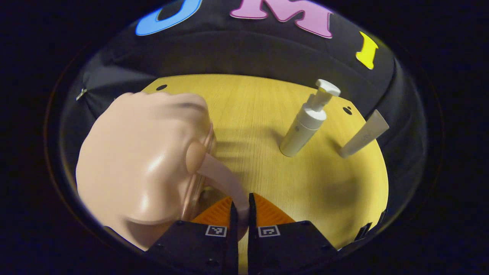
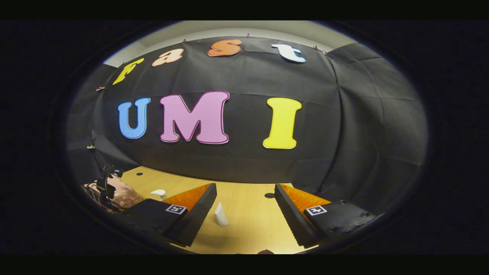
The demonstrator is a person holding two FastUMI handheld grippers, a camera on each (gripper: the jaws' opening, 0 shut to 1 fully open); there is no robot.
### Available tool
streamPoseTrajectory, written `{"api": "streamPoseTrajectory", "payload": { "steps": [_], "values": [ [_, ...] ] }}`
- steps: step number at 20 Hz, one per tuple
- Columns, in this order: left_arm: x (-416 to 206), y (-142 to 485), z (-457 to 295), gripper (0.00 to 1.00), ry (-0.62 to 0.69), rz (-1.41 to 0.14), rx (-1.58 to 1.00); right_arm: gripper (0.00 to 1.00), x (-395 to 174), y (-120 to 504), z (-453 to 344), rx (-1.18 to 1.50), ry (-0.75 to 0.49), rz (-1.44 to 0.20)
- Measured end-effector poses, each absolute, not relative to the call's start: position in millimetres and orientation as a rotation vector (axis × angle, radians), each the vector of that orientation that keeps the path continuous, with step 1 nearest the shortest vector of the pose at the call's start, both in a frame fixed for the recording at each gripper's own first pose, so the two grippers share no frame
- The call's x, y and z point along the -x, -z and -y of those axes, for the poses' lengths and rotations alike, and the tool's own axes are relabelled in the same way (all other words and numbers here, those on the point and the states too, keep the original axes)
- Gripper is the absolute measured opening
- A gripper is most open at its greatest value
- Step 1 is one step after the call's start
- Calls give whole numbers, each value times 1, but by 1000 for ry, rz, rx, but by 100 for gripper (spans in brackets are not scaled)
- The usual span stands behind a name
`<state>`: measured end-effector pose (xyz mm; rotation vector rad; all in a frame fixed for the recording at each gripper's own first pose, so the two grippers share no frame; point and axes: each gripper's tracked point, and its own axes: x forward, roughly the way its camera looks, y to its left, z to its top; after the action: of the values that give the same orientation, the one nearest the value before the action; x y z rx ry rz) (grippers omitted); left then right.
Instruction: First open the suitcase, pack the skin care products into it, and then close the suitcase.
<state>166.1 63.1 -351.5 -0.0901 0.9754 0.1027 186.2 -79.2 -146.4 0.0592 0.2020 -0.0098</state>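
Suitcase (image 1: 141, 164), pale pink, sat at left of the left gripper view on the bench (image 1: 259, 114). Left gripper (image 1: 240, 215) had its fingers clenched on the handle (image 1: 223, 179). Right gripper (image 2: 244, 214) hung released, fingers wide apart. Pump bottle (image 1: 305, 124) and tube (image 1: 365, 133) waited upper right. Advice: pull the handle steadily, keeping the lid's arc (hinge and latch hidden; case's lower edge cut off).

At left of frame a glossy peach-pink suitcase (image 1: 141, 164), at right a white pump bottle (image 1: 305, 122) and cream tube (image 1: 365, 134), all on a yellow wood-grain table (image 1: 313, 183); orange ribbed fingers (image 1: 267, 210) at bottom
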Motion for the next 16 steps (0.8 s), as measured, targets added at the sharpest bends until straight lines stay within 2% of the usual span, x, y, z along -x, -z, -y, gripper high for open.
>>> {"api": "streamPoseTrajectory", "payload": {
  "steps": [5, 6, 8, 16],
  "values": [
    [-166, 307, -61, 11, -48, -983, 197, 96, -181, 134, 57, -58, 20, -182],
    [-166, 295, -65, 7, -41, -985, 196, 96, -181, 132, 53, -53, 23, -178],
    [-166, 261, -76, 11, -27, -964, 183, 96, -179, 124, 39, -55, 21, -168],
    [-161, 137, -185, 11, -18, -817, 196, 96, -177, 99, -19, -69, -4, -123]
  ]
}}
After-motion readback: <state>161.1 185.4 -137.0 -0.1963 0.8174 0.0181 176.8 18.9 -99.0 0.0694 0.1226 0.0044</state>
